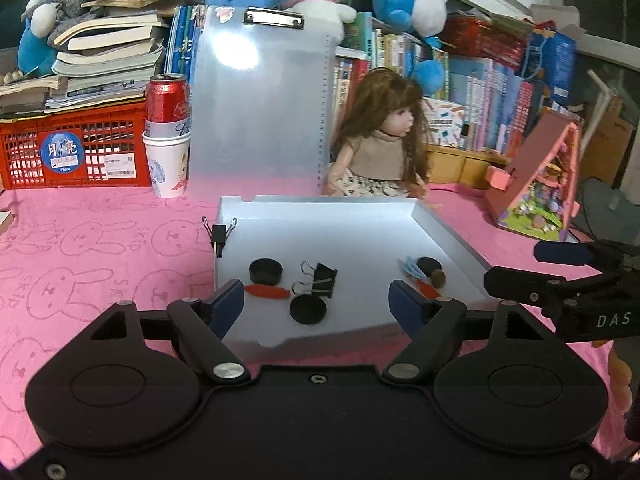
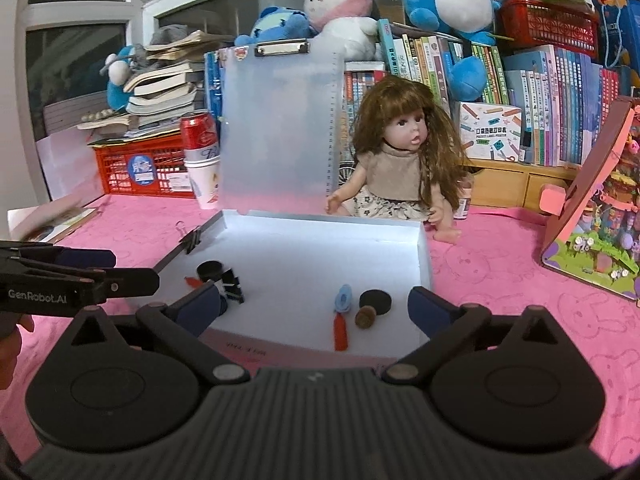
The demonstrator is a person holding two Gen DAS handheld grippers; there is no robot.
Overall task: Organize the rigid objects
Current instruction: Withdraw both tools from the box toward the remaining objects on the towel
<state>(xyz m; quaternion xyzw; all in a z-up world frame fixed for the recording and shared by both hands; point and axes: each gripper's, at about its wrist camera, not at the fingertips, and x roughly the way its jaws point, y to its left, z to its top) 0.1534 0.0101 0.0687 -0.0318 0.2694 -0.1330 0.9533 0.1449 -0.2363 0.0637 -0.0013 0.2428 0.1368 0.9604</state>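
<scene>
Child's room: plush toys (image 2: 336, 0), doll (image 2: 400, 152), books (image 2: 540, 100)

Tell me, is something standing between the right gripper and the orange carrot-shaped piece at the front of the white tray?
Nothing visible does. The right gripper is open, and the orange carrot-shaped piece lies bare on the white tray, just below the gap between its fingers. The small brown cork-like stopper lies beside it, not in front.

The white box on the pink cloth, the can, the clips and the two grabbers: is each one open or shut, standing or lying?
White plastic box: lid up, open.
Red drink can: opened, upright in a white paper cup.
Black binder clip on the box's left wall: clamped on.
Black binder clip inside the box: lying loose.
Left gripper: jaws open, empty.
Right gripper: jaws open, empty.
</scene>
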